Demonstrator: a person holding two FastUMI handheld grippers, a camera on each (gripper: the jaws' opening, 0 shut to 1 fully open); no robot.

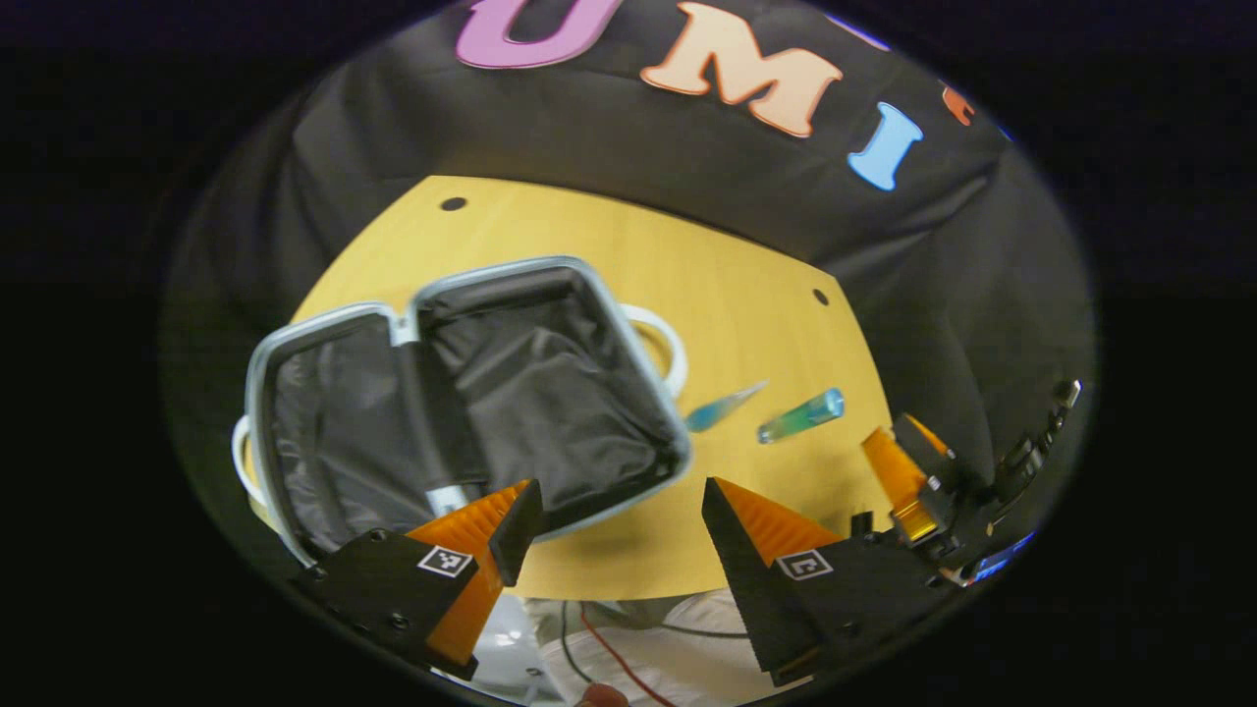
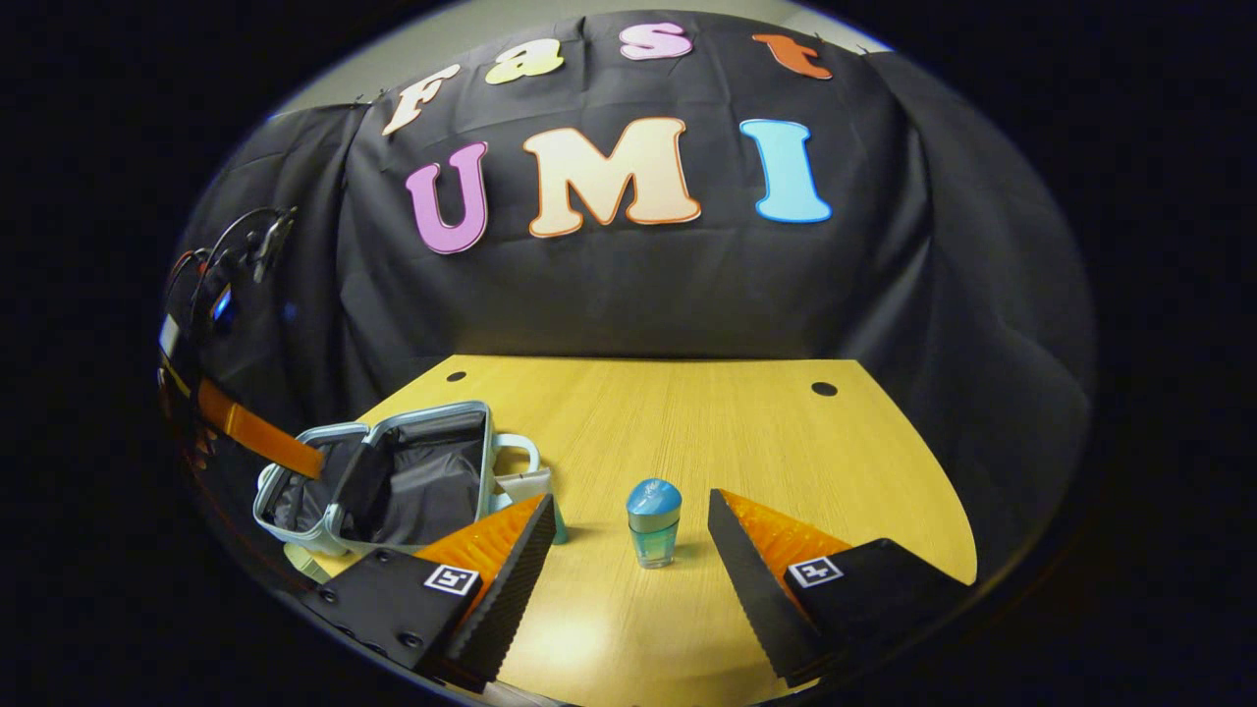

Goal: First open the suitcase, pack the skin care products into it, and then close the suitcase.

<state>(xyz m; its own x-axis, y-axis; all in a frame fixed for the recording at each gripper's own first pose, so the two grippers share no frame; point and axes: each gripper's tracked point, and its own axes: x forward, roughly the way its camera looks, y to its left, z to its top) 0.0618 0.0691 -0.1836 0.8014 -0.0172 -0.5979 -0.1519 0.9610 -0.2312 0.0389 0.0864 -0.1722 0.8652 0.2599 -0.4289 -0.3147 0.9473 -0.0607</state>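
1. Black cloth backs a yellow wooden table [image 2: 687,432]; I see two small dark holes near its far edge.
2. Hard to make out: in the right gripper view a second product sits behind my left finger, just a sliver of teal by the fingertip; I cannot tell its shape there. The suitcase's near corner is cut off by that same finger.
3. In the left gripper view the suitcase's near edge is covered by my left finger, and the table's near edge is hidden behind both fingers. Cables and pale fabric show below the table edge, blurred.
4. Suitcase [image 1: 462,403] lies open flat on the table's left part, both halves lined in dark grey fabric. I see nothing inside either half. A white handle loop sticks out on each side.
5. Two products lie right of the suitcase in the left gripper view: a tube [image 1: 722,407] nearest the case, and a bottle [image 1: 802,415] beyond it, apart from each other.
6. In the right gripper view the bottle [image 2: 654,522] stands upright with a blue cap, between my fingers but touching neither.
7. Right gripper [image 2: 628,530]: fingers spread wide, holding nothing.
8. Left gripper [image 1: 622,511]: fingers spread, empty, over the suitcase's near right corner.
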